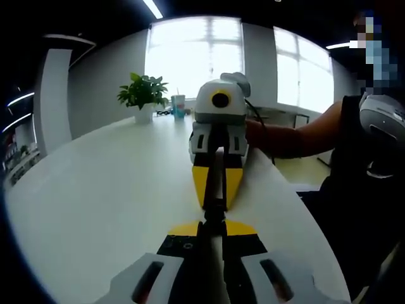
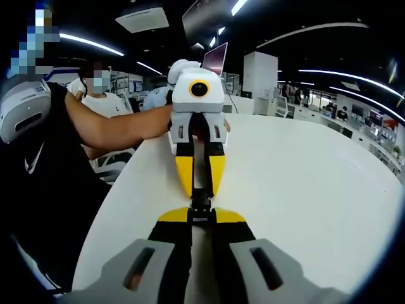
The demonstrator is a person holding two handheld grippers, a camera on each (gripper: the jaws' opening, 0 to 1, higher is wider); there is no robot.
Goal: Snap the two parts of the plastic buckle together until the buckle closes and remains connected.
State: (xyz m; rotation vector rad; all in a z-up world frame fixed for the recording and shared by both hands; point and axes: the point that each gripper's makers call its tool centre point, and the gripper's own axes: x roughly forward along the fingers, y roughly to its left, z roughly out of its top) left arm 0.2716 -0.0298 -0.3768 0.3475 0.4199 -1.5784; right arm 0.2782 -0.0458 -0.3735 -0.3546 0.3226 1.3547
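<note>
The black plastic buckle (image 1: 215,208) sits between two grippers that meet tip to tip over the white table (image 1: 101,190). My left gripper (image 1: 214,225) rises from the bottom of the left gripper view, shut on the near end of the buckle. My right gripper (image 1: 216,201) faces it with its yellow jaws shut on the far end. In the right gripper view my right gripper (image 2: 201,219) grips the near end of the buckle (image 2: 201,206) and my left gripper (image 2: 201,194) grips the far end. I cannot tell whether the two parts are latched.
A potted plant (image 1: 143,96) and a cup (image 1: 178,105) stand at the far end of the table. The person's arm (image 1: 291,136) and body flank the table edge (image 1: 297,196). Another seated person (image 2: 101,88) and a laptop (image 2: 215,58) lie beyond the table (image 2: 304,183).
</note>
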